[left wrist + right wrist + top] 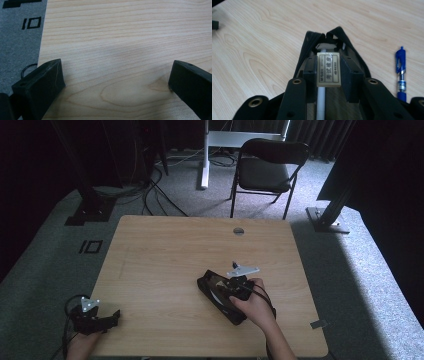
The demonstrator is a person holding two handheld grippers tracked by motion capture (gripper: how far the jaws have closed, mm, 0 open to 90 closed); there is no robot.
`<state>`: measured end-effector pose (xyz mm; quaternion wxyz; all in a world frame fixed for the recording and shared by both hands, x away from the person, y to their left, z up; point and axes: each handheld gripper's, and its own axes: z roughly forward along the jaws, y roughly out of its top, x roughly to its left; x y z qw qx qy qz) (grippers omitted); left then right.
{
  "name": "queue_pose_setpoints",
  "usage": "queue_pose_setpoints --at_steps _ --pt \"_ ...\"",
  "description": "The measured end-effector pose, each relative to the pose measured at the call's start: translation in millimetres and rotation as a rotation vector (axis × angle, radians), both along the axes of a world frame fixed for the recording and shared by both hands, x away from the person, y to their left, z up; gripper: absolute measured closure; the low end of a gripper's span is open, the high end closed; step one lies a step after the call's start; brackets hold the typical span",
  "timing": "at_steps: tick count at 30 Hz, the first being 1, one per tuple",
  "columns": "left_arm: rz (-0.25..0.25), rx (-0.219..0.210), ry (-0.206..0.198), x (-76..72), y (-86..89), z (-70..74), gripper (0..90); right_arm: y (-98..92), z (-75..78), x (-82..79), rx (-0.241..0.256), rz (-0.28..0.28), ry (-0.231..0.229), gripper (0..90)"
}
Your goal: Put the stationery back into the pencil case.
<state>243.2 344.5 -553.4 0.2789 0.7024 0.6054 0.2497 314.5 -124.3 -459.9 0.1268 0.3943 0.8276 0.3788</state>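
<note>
High view first: from where I stand the person's right gripper [235, 286] hangs over an open black pencil case [220, 296] lying near the middle-right of the wooden table [165, 255], and the hand behind it seems to be lowering something into the case's mouth. The left gripper [95, 319] sits far off at the table's near left corner, resting idle, probably parked there so it stays out of the way while the other works. One case, two grippers, and one empty folding chair [267, 170] beyond the far edge. Left gripper view: its two black jaws stand wide apart with nothing but bare wood grain between them, and grey carpet with a black floor marking [31, 23] shows past the table edge. Right gripper view: the jaws are closed narrowly on one small eraser [328, 69] in a printed paper sleeve, held upright and squarely right over the case's opening [324, 37], which I judge is the step of dropping it inside. A white stick-like item [321, 100] already lies in the case below the eraser. One blue pen [401, 72] lies on the wood just beside the case, likely waiting its turn.
</note>
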Motion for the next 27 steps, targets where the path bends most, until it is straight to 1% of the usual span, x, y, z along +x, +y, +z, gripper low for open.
queue_pose_setpoints --at_steps 4,5,6,11,13,19,21,22,27 --pt "-0.001 0.001 0.001 0.0 0.1 0.0 0.3 1.3 -5.1 3.2 -0.008 -0.001 0.021 68.2" --pt "0.000 0.000 0.000 0.0 0.0 0.0 0.3 2.2 -8.3 4.9 -0.027 0.003 0.023 68.3" --pt "0.000 0.000 0.000 0.0 0.0 0.0 0.3 2.7 -9.4 5.3 -0.036 0.002 0.027 68.2" --pt "0.000 0.001 0.000 0.0 0.1 0.0 0.3 8.5 -15.7 8.4 -0.064 0.003 0.045 68.2" --pt "0.000 0.000 0.000 0.0 0.0 0.0 0.3 11.2 -18.2 10.4 -0.072 0.004 0.059 68.2" --pt "0.000 0.000 0.000 0.0 0.0 0.0 0.2 17.4 -22.1 15.6 -0.109 0.003 0.090 68.3" --pt "0.000 0.000 0.000 0.0 0.0 0.0 0.3 17.7 -22.5 16.1 -0.109 0.004 0.091 68.3" --pt "0.000 0.000 0.000 0.0 0.0 0.0 0.3 19.4 -24.7 17.2 -0.115 0.008 0.110 68.3" --pt "0.000 0.000 0.000 0.0 0.0 0.0 0.3 20.6 -29.4 19.6 -0.141 0.008 0.128 68.2"
